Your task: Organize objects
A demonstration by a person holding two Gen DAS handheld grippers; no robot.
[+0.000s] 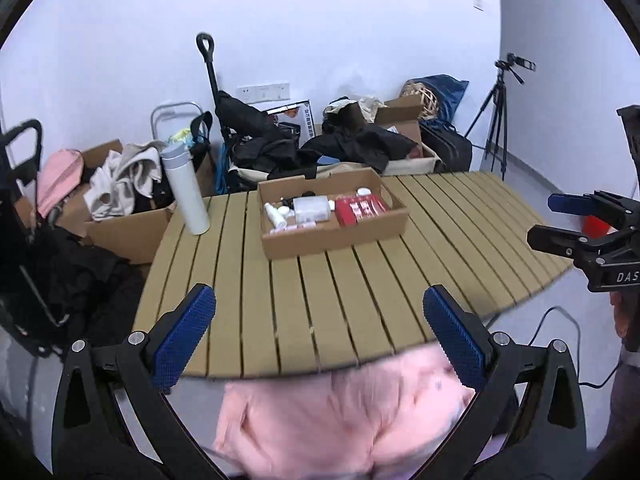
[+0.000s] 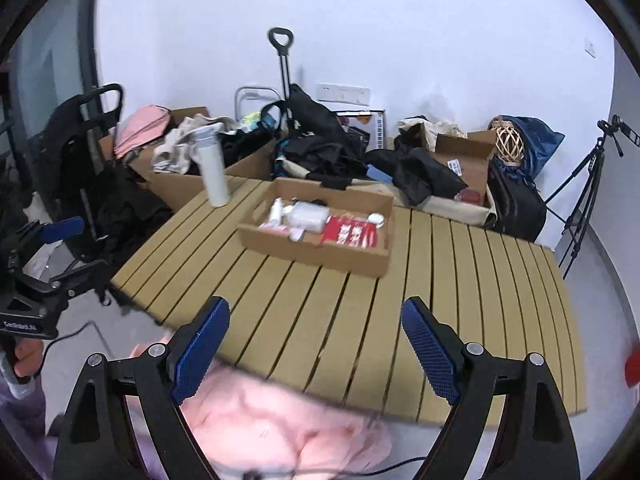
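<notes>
A slatted tan table (image 1: 360,280) is filling the middle of both views, standing in a white-walled room with grey flooring. Toward its far edge, near the middle, 1 shallow cardboard tray (image 1: 332,236) is sitting flat, holding 1 red packet (image 1: 360,209), 1 clear plastic box (image 1: 312,207), 1 small white bottle (image 1: 274,214) lying on its side, and a few other small white items too small to count surely. At the far left corner 1 white flask (image 1: 185,190) is standing upright, well apart from the tray. Beyond the table, open cardboard boxes, dark clothes and bags are lying heaped against the wall, and 1 tripod (image 1: 498,120) is standing in the right corner. Below the table's near edge, a blurred pink cloth (image 1: 340,412) is hanging or lying, off the tabletop. The left gripper (image 1: 320,340) is hovering over the near edge with its 2 blue pads spread wide and nothing between them. The right gripper (image 2: 316,344) is likewise released, its 2 pads wide apart and holding nothing above the near edge.
</notes>
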